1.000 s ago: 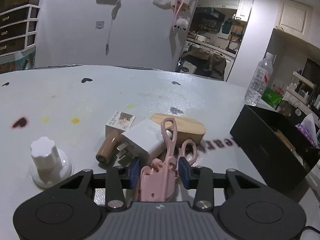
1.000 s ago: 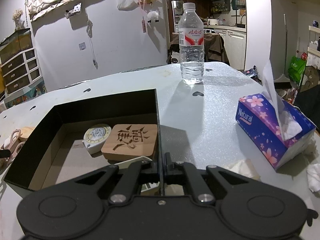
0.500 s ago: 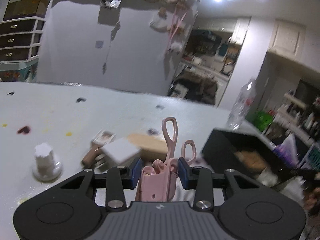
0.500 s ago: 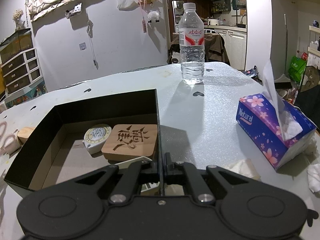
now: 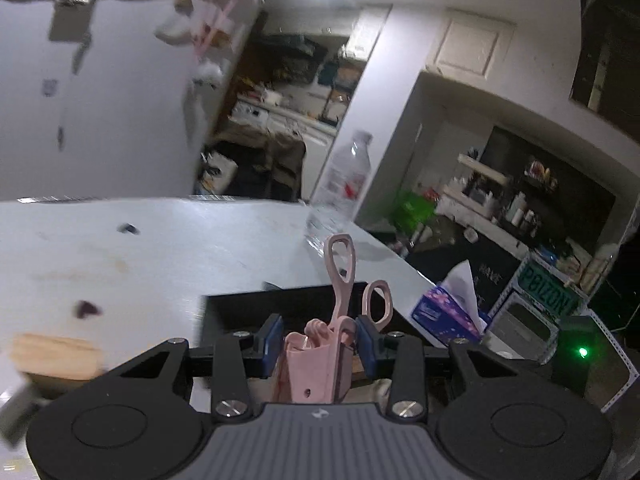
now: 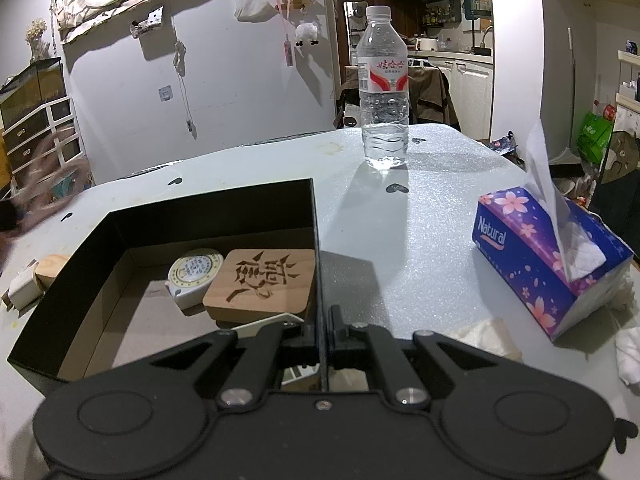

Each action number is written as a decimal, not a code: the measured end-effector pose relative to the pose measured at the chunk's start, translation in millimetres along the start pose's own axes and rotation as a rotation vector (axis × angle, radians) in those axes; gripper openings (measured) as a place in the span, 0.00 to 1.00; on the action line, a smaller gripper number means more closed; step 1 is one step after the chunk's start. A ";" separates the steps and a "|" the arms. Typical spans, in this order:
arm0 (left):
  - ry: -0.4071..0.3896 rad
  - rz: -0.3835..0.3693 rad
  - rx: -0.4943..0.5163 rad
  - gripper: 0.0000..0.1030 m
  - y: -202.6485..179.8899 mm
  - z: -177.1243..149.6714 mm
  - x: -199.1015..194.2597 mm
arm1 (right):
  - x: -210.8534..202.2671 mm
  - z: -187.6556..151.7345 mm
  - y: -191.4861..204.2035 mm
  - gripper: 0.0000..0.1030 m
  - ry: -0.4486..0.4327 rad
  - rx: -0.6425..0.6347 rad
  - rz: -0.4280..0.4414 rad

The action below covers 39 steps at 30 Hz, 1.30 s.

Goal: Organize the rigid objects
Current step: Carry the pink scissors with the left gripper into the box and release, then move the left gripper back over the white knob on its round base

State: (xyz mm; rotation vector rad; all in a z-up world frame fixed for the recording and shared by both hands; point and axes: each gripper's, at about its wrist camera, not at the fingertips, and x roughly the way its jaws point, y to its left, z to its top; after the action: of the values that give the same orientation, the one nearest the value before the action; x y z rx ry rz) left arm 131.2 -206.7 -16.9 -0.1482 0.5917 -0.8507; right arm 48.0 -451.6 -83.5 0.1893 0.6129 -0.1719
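Left gripper [image 5: 319, 342] is clamped on the pink scissors [image 5: 330, 344], blue pads pinching the sheathed blade end, the two finger loops sticking up and away from the camera, over the near-left edge of the black box [image 5: 280, 306]. Right gripper [image 6: 323, 330] is pinched on the box's right wall [image 6: 316, 248], thin card sandwiched between the fingers, holding the box steady on the table [image 6: 420, 240]. Handling call: scissors look light, rigid plastic with a smooth sheath, so slip risk is along the pad faces rather than crush; the long loop gives leverage, so any knock on the box wall could pivot them in the grip. The current hold low on the sheath looks fine, a grab by the loops would let them swing. The box is thin card, light, will flex or slide if pushed (hence the right-hand pinch, I'd guess). Already inside the box: a wooden carved block [image 6: 260, 284] touching a round white tape measure [image 6: 194, 276] on its left, both toward the far right of the floor; the near-left floor is bare, likely drop spot. Left of the box on the table sit a wooden piece [image 6: 50, 268] and a white charger [image 6: 22, 288], blurred in the left view. Water bottle [image 6: 383, 100] far, tissue box [image 6: 544, 256] right, both well apart from the work.
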 end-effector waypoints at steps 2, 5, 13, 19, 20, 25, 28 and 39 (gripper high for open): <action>0.033 -0.029 -0.029 0.39 -8.7 -1.5 21.1 | 0.0 0.0 0.3 0.04 -0.001 0.003 0.002; 0.077 -0.066 -0.081 0.39 -17.8 -6.7 47.4 | 0.3 0.2 0.3 0.04 -0.003 0.006 0.005; 0.174 -0.029 -0.008 0.39 -29.8 -20.5 81.2 | 0.7 -0.6 -1.1 0.05 -0.009 0.014 0.018; 0.182 0.015 -0.003 0.40 -26.2 -25.1 86.4 | 0.6 -1.7 -2.6 0.05 -0.015 0.023 0.024; 0.191 0.011 -0.002 0.40 -26.5 -26.5 87.7 | 0.3 -2.1 -2.7 0.05 -0.015 0.023 0.025; 0.233 -0.009 0.018 0.44 -32.7 -30.5 91.2 | 0.4 -2.3 -2.7 0.05 -0.016 0.025 0.027; 0.254 -0.001 0.014 0.45 -31.7 -33.9 93.7 | 0.5 -2.4 -2.5 0.05 -0.017 0.024 0.027; 0.210 0.020 0.075 0.73 -37.4 -27.0 79.9 | 0.8 -2.3 -2.6 0.05 -0.017 0.024 0.029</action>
State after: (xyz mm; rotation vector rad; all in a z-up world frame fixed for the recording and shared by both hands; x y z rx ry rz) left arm 132.4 -287.9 -60.7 0.0162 0.7551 -0.8735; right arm 46.9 -453.7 -86.2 0.2200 0.5912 -0.1533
